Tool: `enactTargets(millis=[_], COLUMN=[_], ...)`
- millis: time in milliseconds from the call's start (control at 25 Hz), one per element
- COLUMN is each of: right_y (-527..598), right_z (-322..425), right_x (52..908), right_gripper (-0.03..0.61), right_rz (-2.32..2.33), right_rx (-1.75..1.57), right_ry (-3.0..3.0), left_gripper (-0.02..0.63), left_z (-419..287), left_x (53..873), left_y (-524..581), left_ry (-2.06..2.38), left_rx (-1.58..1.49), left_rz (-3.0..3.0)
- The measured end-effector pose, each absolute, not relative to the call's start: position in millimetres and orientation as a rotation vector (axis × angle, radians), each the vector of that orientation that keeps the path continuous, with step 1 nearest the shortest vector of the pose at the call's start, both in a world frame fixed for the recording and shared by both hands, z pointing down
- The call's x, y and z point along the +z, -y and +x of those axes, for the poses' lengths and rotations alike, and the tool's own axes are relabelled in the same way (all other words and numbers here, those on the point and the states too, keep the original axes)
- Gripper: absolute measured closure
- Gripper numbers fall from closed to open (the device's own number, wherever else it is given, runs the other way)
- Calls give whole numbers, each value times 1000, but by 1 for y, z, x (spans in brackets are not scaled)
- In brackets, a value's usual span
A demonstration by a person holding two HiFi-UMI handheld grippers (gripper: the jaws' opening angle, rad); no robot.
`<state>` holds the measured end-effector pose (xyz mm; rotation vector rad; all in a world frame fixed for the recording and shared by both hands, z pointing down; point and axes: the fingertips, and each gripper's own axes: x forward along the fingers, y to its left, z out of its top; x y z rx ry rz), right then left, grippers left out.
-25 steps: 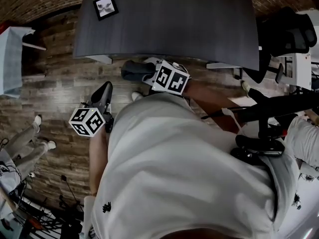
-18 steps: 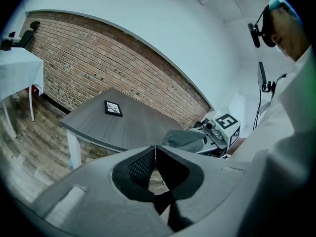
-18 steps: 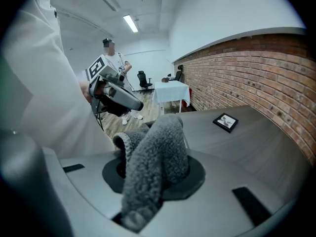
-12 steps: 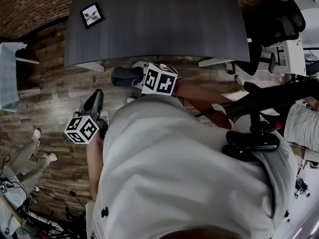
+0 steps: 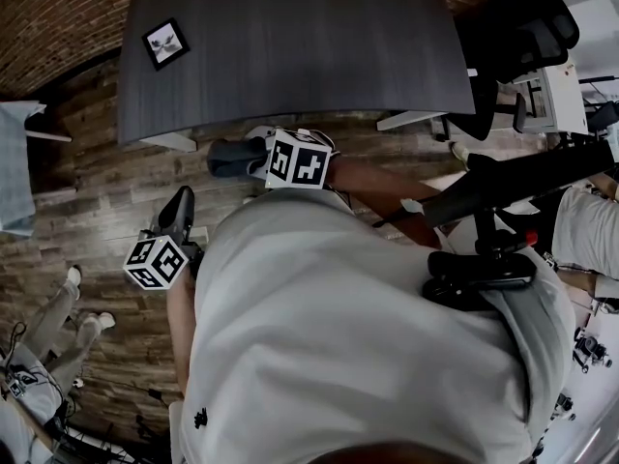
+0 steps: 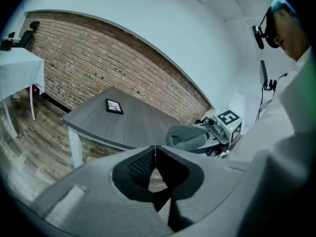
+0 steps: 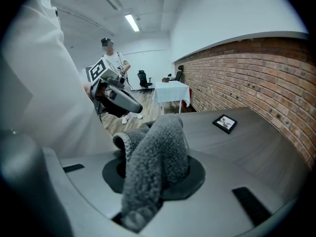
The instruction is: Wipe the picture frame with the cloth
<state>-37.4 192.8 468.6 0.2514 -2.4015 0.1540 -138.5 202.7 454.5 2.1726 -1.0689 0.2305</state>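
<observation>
A small black picture frame [image 5: 164, 43] lies flat near the far left corner of the dark grey table [image 5: 309, 37]; it also shows as the frame [image 6: 114, 106] and the frame [image 7: 224, 123]. My right gripper [image 5: 253, 155] is shut on a grey fluffy cloth [image 5: 230, 157], held over the floor just short of the table's near edge. In the right gripper view the cloth [image 7: 159, 135] bulges up out of the right gripper [image 7: 154, 154]. My left gripper [image 5: 180, 206] hangs lower left, over the floor. Its jaws meet in the left gripper [image 6: 156, 150] with nothing between them.
A black office chair [image 5: 517, 22] stands at the table's right end. A white-clothed table [image 5: 14, 167] sits at the left. A person's legs [image 5: 53, 322] are at the lower left, and another person [image 7: 111, 58] stands far back. A brick wall [image 6: 123, 68] runs behind the table.
In the head view the table and the frame have slid lower and to the left. Both grippers have drifted slightly left, still short of the table's near edge. The cloth stays gripped.
</observation>
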Motion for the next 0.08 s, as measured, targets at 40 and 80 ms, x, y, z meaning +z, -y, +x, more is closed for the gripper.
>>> enactTargets(millis=[40, 80], right_y=[-193, -193], right_z=[-38, -38], right_x=[468, 468], right_gripper=[488, 488], right_rz=[248, 245], right_rx=[154, 153], right_ry=[2402, 2402], left_gripper=[595, 595], left_z=[-138, -138], left_x=[454, 453], left_y=[-203, -202], left_ry=[1069, 1068], left_rx=[231, 231], left_rz=[2173, 2173])
